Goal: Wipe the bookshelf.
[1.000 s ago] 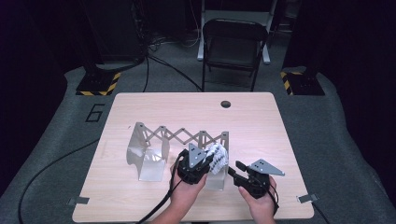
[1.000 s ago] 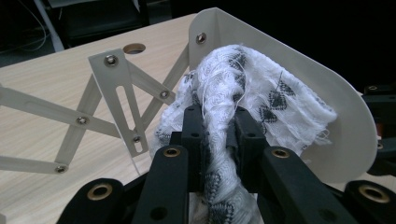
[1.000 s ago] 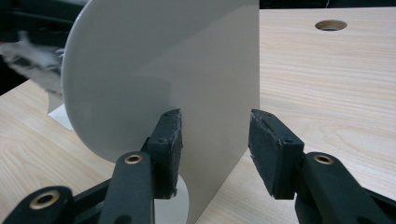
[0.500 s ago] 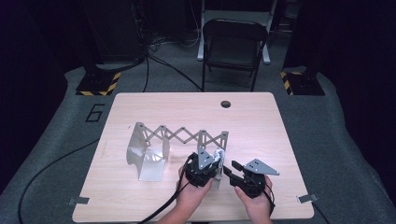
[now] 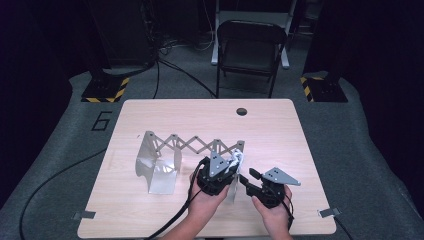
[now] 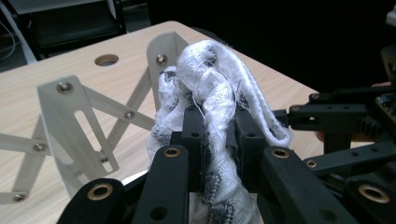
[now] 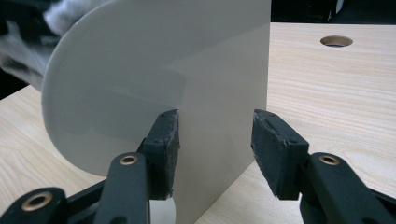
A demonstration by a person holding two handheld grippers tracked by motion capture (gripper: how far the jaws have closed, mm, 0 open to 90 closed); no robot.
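Observation:
A grey scissor-link folding rack (image 5: 192,146) stands across the table with a curved plate at each end. My left gripper (image 5: 226,169) (image 6: 215,126) is shut on a bunched white knitted cloth (image 5: 235,161) (image 6: 210,88), held up by the rack's right end. My right gripper (image 5: 246,178) (image 7: 215,135) sits just right of it. Its jaws have just been opening and now stand apart at the edge of the right end plate (image 7: 163,60). The left pad (image 7: 163,140) lies against the plate's face, the right pad is off it.
The wooden table (image 5: 300,150) has a round hole (image 5: 242,111) near its far edge. The rack's left end plate (image 5: 155,172) stands at mid-left. A folding chair (image 5: 247,45) is behind the table. A black cable (image 5: 50,180) trails off the left side.
My left gripper has shifted slightly right with the cloth, closer to the rack's right end plate. My right hand has stayed put.

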